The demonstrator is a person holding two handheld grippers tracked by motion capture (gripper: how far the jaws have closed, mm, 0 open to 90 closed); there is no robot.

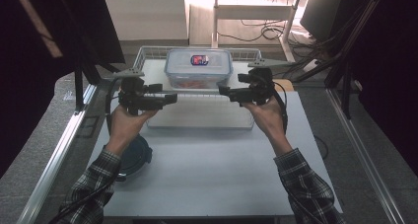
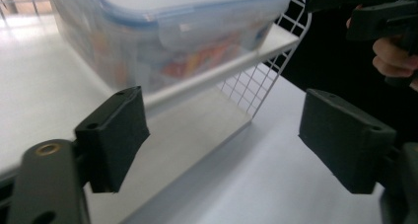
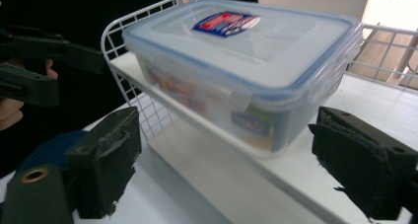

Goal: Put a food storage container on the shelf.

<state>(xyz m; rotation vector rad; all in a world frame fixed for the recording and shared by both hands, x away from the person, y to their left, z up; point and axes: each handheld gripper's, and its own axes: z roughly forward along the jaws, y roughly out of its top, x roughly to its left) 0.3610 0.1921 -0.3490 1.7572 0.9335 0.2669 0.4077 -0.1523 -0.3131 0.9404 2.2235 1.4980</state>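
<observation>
A clear plastic container with a blue-sealed snap lid and a red-and-blue label sits on a raised white shelf inside a white wire rack. My left gripper hovers at the shelf's front left, jaws open and empty. My right gripper hovers at the front right, also open and empty. In the left gripper view the container lies ahead of the left gripper, apart from the pads. In the right gripper view the container stands just beyond the right gripper.
A dark blue round lid-like object lies on the grey table near my left forearm. Below the shelf is a flat white base. Dark curtains flank both sides, and cables lie on the floor behind.
</observation>
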